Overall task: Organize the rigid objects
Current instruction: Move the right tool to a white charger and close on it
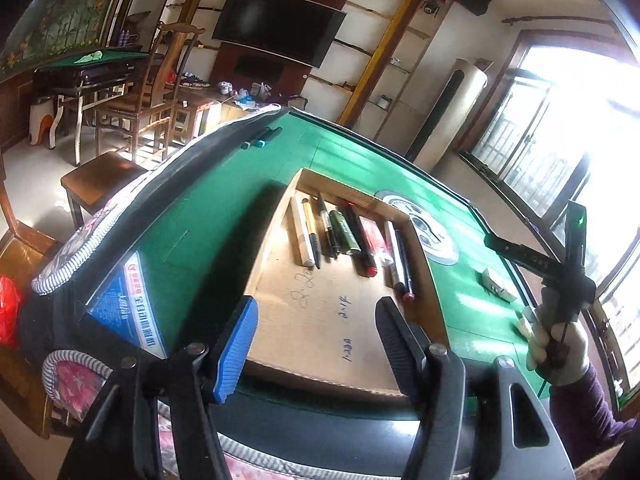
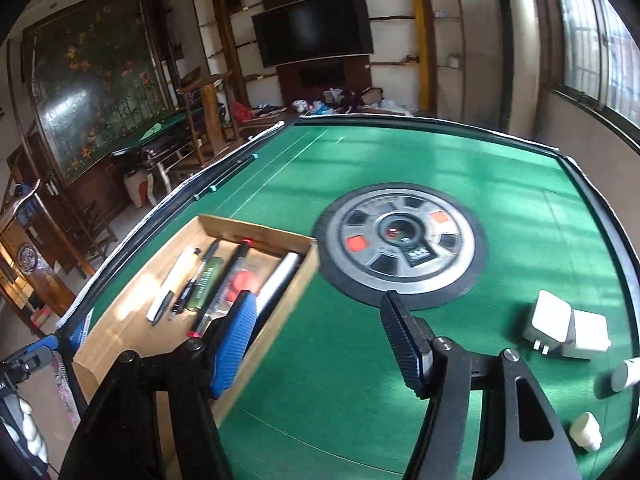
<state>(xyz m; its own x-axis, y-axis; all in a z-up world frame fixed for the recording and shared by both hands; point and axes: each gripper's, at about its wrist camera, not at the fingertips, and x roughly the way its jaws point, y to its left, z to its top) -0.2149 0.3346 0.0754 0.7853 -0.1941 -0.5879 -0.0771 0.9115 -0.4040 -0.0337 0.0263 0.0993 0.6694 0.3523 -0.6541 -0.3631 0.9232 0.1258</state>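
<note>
Two hand-held grippers hover over a green mahjong table (image 2: 400,160), both with jaws spread apart and nothing between them. The left gripper (image 1: 316,344) hangs above the near, bare end of a shallow cardboard box (image 1: 320,320); the right gripper (image 2: 316,336) sits over the felt beside the box's right wall, near the table's round centre dial (image 2: 400,240).

The box serves as the collecting tray. Its pens (image 1: 344,236) lie side by side along the far wall, barrels roughly parallel, an order that keeps them from rolling and leaves the near floor free for more. A red-tipped marker (image 2: 222,288) runs the length of the row.

What remains loose lies to the right, well apart from the box: two white plug adapters (image 2: 568,324) touching each other, a small white bottle (image 2: 586,430) near the table's edge, and a grey-ended cylinder (image 2: 624,374) partly cut off by the frame. Two teal-capped markers (image 1: 260,139) rest on the far left rim.

Judging by the layout, sorting is partway done, with the pens boxed and the bulkier items waiting. The right gripper stands closer to the adapters and looks the likelier one to fetch them; their smooth, blocky sides may slip in the ribbed jaws.
</note>
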